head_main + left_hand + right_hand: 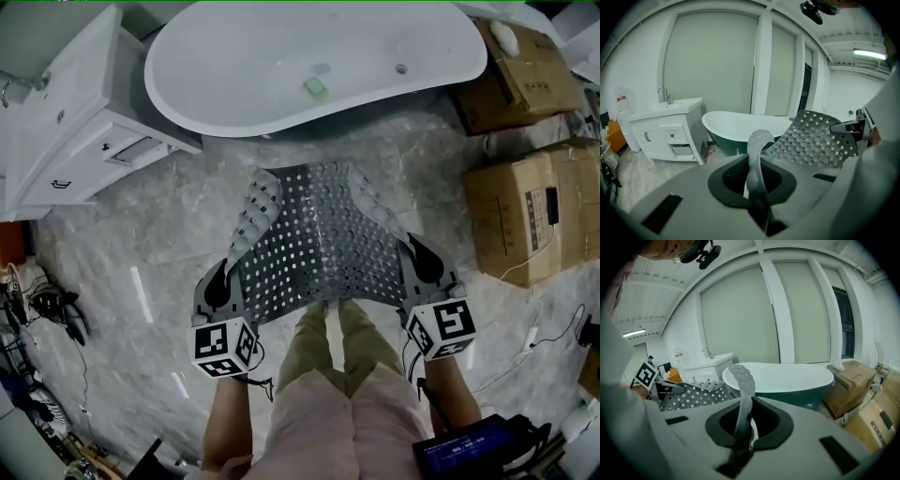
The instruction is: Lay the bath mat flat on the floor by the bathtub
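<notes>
Both near corners of the grey, hole-dotted flexible bath mat [319, 239] are sitting clamped in the left gripper [217, 281] and right gripper [427, 267]. It is hanging curled above the marble-veined floor [159, 234], before the glossy white oval bathtub [281, 66].

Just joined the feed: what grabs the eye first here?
A grey perforated rubber bath mat is held up at centre, the left gripper and right gripper each shut on a near corner. Just beyond it sits the long white oval bathtub, with brown cardboard boxes at the right.
</notes>
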Demonstrator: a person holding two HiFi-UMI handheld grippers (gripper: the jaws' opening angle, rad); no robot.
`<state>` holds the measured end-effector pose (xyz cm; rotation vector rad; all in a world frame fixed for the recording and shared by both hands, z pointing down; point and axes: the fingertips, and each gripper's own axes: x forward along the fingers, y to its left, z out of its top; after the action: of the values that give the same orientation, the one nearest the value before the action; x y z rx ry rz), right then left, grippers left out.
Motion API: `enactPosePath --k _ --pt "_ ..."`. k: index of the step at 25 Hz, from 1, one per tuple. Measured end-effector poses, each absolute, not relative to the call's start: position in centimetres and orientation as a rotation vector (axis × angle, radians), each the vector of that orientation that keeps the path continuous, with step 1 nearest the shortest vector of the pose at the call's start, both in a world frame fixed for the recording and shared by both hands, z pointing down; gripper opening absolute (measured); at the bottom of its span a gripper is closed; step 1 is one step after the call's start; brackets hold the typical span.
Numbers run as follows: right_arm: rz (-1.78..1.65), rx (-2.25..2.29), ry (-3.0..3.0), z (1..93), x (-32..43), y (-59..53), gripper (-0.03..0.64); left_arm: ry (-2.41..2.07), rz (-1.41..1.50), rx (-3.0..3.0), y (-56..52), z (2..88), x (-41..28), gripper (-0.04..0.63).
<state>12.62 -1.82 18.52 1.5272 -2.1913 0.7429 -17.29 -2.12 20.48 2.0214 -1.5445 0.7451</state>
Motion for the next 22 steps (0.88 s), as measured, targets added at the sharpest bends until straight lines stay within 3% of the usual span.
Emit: enactPosePath --k 22 --pt "0.745 1.517 -2.165 22.5 11.4 -3.2 0.028 -1.513 0.803 2.019 -3.6 24.7 -18.0 0.034"
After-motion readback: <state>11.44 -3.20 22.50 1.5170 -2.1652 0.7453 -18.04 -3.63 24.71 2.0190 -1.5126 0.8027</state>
